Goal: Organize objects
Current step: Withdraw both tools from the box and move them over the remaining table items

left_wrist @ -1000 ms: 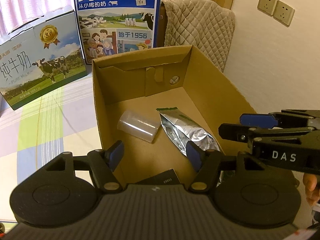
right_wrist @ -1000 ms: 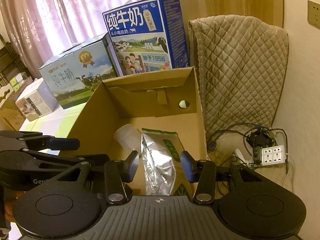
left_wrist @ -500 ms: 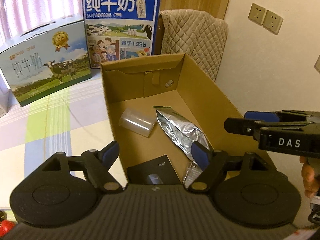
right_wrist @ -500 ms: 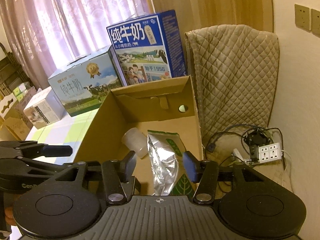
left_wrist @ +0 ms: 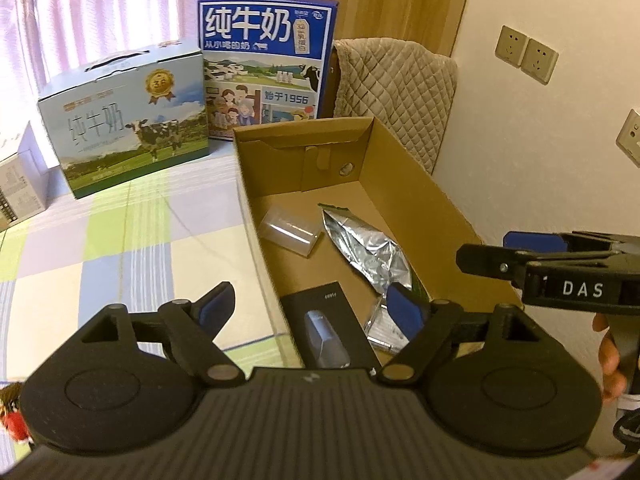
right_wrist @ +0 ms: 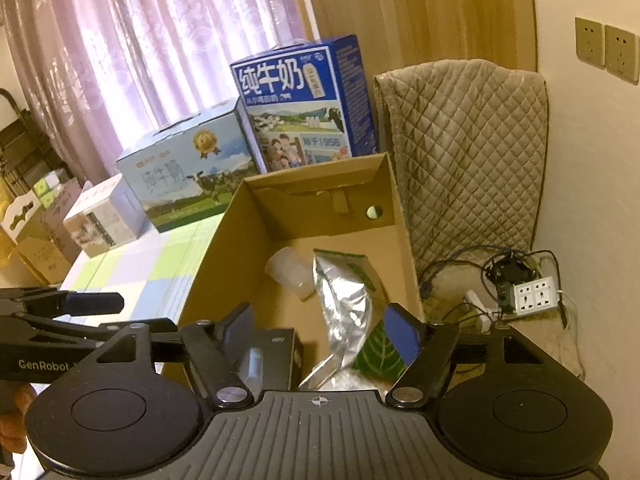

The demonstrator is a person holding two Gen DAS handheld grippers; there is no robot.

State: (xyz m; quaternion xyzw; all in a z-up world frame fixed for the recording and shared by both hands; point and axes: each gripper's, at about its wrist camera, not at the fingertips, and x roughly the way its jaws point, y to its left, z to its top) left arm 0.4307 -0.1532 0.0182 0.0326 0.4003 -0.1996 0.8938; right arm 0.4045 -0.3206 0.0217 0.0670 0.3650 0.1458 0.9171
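Pink curtains (right_wrist: 140,60) filter daylight into a bedroom where an open cardboard box (left_wrist: 420,196) sits on a pastel checked bedspread (left_wrist: 120,240), its right side close to a cream wall. Inside the box, a clear plastic cup (left_wrist: 290,234) lies on its side near the far end wall, a crumpled silver foil pouch (left_wrist: 372,252) stretches along the floor just right of the cup, and a black carton (left_wrist: 324,320) printed with a grey device rests at the near end, left of the pouch's lower end. From the right wrist view the same three items appear: cup (right_wrist: 290,272), pouch (right_wrist: 344,308) and black carton (right_wrist: 276,352), with a green leaf-printed packet (right_wrist: 378,354) against the box's right wall.

Behind the box stand a tall blue milk carton (left_wrist: 266,66) and, to its left, a pale blue milk case (left_wrist: 128,120). A quilted beige cover (left_wrist: 396,88) drapes over furniture past the box's far right corner, and a white power strip (right_wrist: 534,294) with tangled cables lies on the floor right of the box.

Both claws hover over the near end of the box. The left gripper (left_wrist: 310,306) has its blue-padded fingers spread wide, holding nothing. The right gripper (right_wrist: 320,332) is likewise spread apart and empty; a person's fingers (left_wrist: 610,354) grip its handle.
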